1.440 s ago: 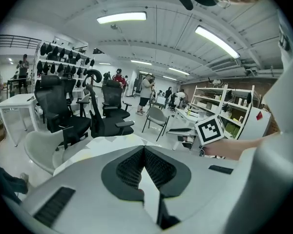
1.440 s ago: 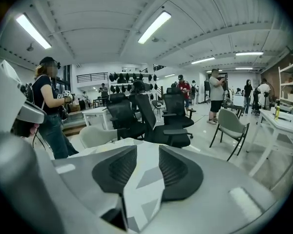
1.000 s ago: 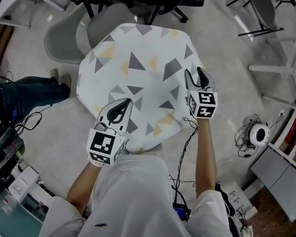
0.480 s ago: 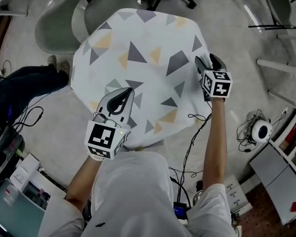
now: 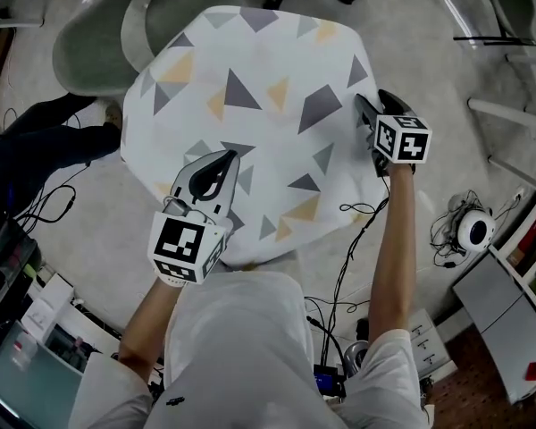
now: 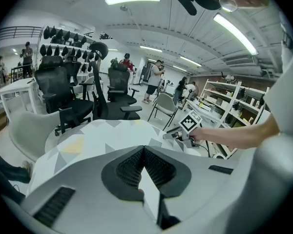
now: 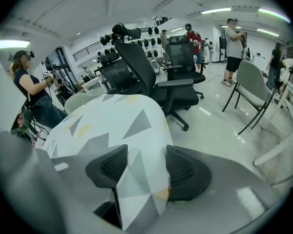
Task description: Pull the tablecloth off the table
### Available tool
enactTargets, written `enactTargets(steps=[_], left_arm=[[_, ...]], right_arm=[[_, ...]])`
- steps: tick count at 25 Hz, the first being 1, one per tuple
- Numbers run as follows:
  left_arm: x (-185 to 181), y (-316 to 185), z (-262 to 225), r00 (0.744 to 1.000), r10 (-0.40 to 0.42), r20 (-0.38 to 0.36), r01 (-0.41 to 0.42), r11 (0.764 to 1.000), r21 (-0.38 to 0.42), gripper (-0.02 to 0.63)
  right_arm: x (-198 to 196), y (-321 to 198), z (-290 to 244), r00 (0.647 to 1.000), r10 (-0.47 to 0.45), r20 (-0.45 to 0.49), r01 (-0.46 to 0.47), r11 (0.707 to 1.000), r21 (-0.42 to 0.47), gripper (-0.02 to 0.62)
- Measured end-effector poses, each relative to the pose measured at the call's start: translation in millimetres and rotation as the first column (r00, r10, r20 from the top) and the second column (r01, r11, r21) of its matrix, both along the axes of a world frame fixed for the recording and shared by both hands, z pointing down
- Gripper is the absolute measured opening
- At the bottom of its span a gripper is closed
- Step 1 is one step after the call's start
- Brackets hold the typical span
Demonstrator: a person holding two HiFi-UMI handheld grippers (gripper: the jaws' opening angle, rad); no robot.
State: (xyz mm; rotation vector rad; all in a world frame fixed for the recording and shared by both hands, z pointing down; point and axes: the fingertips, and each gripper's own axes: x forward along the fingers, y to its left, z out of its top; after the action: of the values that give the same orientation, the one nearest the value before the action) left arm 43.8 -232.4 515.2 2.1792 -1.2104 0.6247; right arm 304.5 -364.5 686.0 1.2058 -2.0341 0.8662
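tablecloth (image 5: 259, 79) lies flat and covers the worktop completely, nothing pulled off yet. Right tool (image 5: 368, 105) is at the right edge: jaws have just been opening and are now wide, with the cloth's hanging edge between the pads, not pinched. Looks staged to grab there. Left tool (image 5: 223, 159) is fully closed and empty over the near-left edge. It probably has to open before taking its side.

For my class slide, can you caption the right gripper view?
Right gripper, jaws just opened wider, straddling the patterned tablecloth edge.
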Motion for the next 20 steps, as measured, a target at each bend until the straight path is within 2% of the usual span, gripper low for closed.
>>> enactTargets(steps=[5, 9, 16, 20], left_arm=[[3, 3, 2, 1.0, 0.004, -0.002, -0.004, 1.0, -0.009, 0.006], [1, 5, 1, 1.0, 0.003, -0.003, -0.003, 1.0, -0.004, 0.006], [-7, 4, 4, 1.0, -0.023, 0.006, 0.023, 1.0, 0.0, 0.006], [-13, -6, 8, 0.999, -0.045, -0.002, 0.045, 0.999, 0.023, 0.006]], right_arm=[[1, 2, -6, 0.993, -0.018, -0.113, 0.024, 0.999, 0.048, 0.223], [1, 2, -14, 0.982, -0.038, -0.187, 0.052, 0.996, 0.071, 0.162], [-7, 4, -23, 0.974, -0.058, -0.219, 0.084, 0.991, 0.108, 0.096], [1, 10, -30, 0.97, -0.05, -0.239, 0.08, 0.989, 0.12, 0.08]])
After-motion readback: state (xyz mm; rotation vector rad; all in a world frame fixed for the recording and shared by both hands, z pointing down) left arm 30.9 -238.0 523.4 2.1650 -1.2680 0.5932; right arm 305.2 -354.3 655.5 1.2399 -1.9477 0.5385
